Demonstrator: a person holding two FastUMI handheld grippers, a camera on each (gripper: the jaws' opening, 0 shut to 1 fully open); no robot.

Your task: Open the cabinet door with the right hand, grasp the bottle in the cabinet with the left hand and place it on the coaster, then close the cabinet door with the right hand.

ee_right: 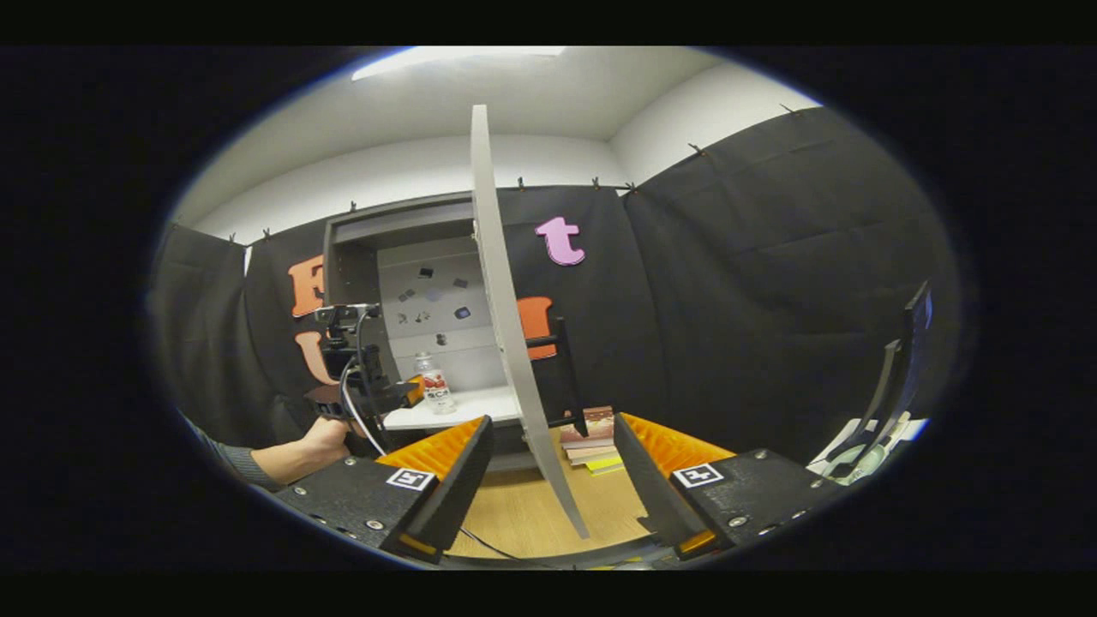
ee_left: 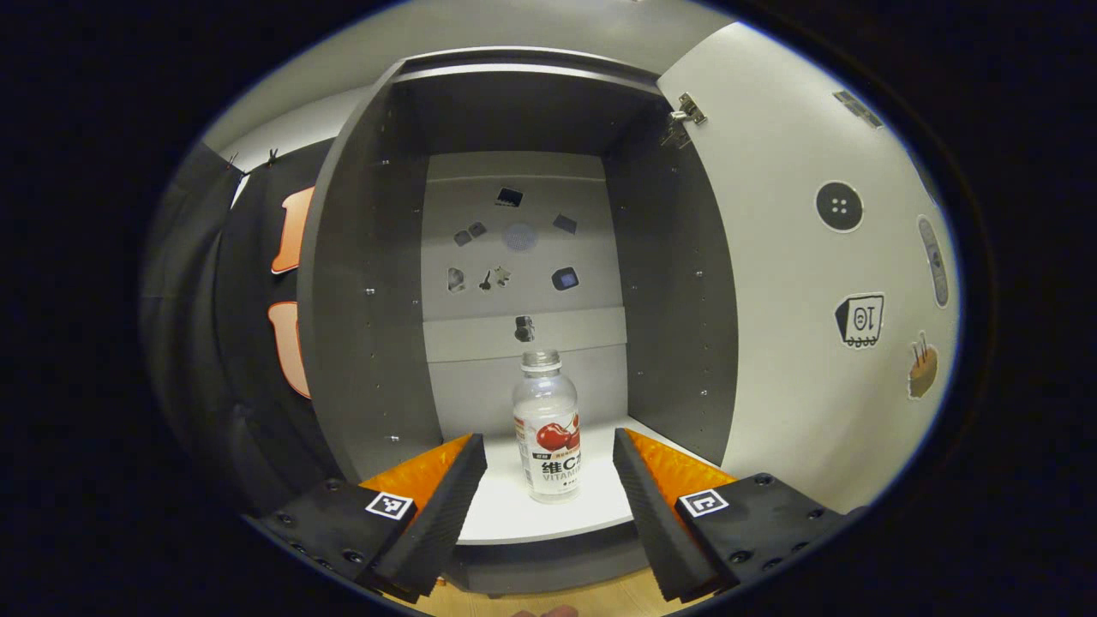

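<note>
Both fingers of my left gripper [ee_left: 548,506] stand wide apart at the bottom of the left gripper view, holding nothing, with the bottle [ee_left: 547,426] straight ahead at twelve o'clock between their lines but not yet between the pads. That bottle stands upright near the front edge of the cabinet's white shelf [ee_left: 506,514], no cap on its neck as far as I can tell. At about two o'clock the cabinet door [ee_left: 806,283] is swung fully open, its inner face toward me. In the right gripper view my right gripper [ee_right: 548,480] is also spread wide and empty, the door's edge [ee_right: 506,343] running up between its fingers without either one touching it; at ten o'clock I can see my left gripper [ee_right: 360,394] and the hand [ee_right: 321,439] holding it at the shelf front. I judge the bottle grasp to be the step in hand: I need to ease the left gripper forward until the fingers flank the label, then close evenly on the body. I cannot see the coaster.
</note>
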